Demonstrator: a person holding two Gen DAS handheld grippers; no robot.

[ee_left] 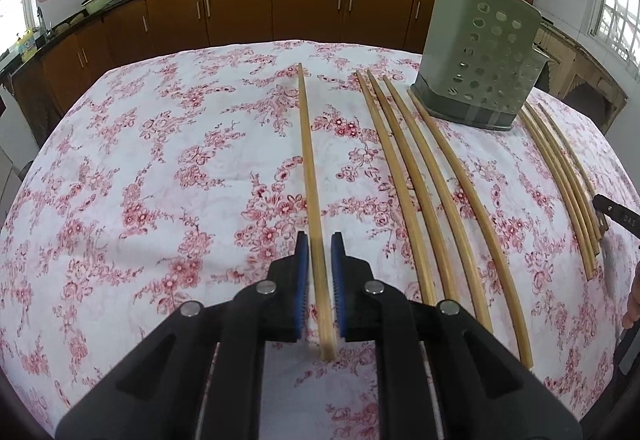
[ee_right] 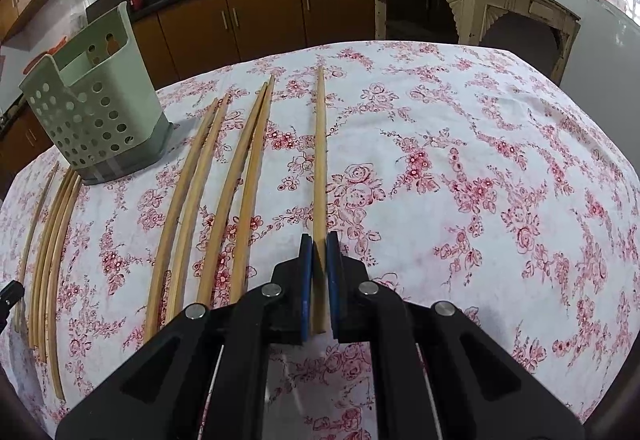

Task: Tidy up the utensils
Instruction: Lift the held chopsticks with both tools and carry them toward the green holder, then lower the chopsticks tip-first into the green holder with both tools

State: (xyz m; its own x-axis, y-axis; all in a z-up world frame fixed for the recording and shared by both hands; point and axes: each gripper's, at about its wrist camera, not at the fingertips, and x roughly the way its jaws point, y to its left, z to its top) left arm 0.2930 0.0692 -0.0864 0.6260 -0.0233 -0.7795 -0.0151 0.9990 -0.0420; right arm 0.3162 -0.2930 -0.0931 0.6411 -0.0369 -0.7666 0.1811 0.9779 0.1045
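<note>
2 grippers, 1 chopstick apiece — that is the near field. The left gripper (ee_left: 320,236) has its blue pads narrowed around the thick end of a bamboo chopstick (ee_left: 310,160), though a sliver of gap shows on each side in the left wrist view, so whether the pads truly press I cannot tell. The right gripper (ee_right: 320,236) is closed tight on another chopstick (ee_right: 320,144), pads flat against its sides. Both tools tilt steeply down toward the floral tablecloth (ee_left: 160,180), fingers pointing away along the sticks, which lie flat on the cloth with tips running toward the far edge. I judge these sticks light, stiff and smooth: easy to lift, but prone to swivelling or slipping between the pads, so a hold near the thick butt end, square across the shaft, seems the safest, leaving the tapered end free to drop into a slot. Further out, 4 loose chopsticks (ee_left: 420,176) lie side by side between the 2 held ones, and a tighter bundle (ee_left: 568,176) rests beside them toward the right hand. Beyond those stands the green perforated utensil holder (ee_left: 476,60), upright on the cloth, its base touching or just beside the nearest stick — its opening shows no chopsticks. Farthest back, wooden kitchen cabinets (ee_left: 240,12) run beneath a dark counter.
</note>
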